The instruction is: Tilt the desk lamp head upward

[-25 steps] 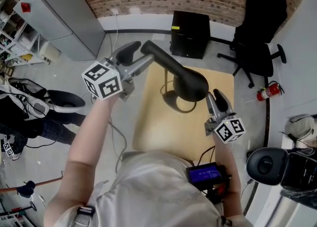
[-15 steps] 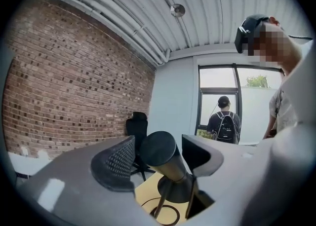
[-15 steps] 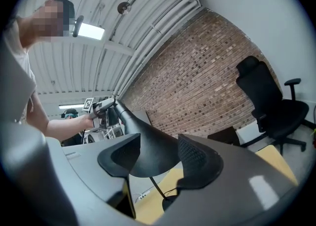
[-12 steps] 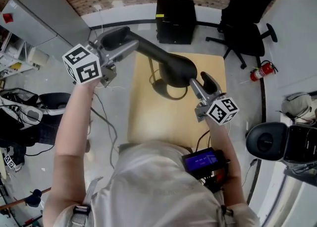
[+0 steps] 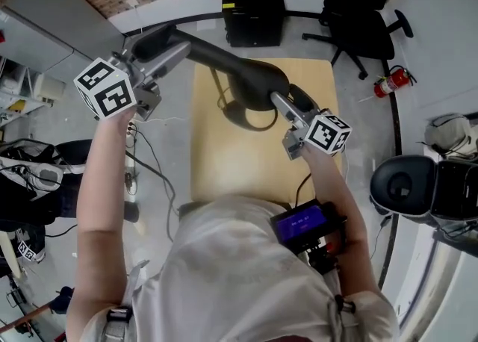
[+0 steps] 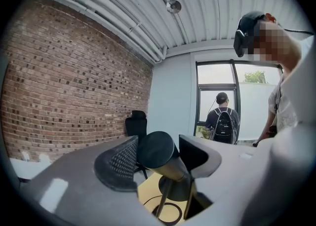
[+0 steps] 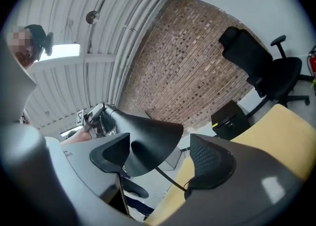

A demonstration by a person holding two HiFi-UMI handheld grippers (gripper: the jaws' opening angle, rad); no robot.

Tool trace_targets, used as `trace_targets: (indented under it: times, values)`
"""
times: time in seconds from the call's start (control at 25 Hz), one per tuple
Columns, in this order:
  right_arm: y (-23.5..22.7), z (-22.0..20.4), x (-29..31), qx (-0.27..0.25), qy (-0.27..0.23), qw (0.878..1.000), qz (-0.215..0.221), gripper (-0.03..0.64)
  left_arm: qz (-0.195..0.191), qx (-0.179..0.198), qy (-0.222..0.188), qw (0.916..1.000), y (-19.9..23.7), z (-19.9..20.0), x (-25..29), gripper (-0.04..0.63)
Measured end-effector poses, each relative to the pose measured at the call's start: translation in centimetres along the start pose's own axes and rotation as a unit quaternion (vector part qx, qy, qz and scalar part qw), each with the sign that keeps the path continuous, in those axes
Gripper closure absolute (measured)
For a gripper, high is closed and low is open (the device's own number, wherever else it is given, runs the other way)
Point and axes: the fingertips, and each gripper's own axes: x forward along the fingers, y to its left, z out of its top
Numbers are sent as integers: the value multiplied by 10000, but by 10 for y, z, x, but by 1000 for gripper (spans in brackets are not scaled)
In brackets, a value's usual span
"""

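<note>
Lamp head (image 5: 258, 85) free between just-opened jaws — right gripper (image 7: 162, 160)

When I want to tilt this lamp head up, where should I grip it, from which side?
Probably its narrow rear barrel, from behind, as the left gripper stands: the round, slim end fits between the jaws, whereas the flared front shade is wide and sloped.
</note>
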Motion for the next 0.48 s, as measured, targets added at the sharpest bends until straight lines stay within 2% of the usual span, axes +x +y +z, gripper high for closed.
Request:
trace_targets:
  times: [0.2,0.32,0.48]
  values:
    - [7,1,9,162,-18,9996,219,241,50,19,47,10000,0,-1,-1,334]
    - [11,14,19,440,-183,9981,400,252,26,54,-55,10000,2,5,1,334]
    - [9,8,12,741,-192,9967,257,262,164,118,18,9998,-1,1,1,333]
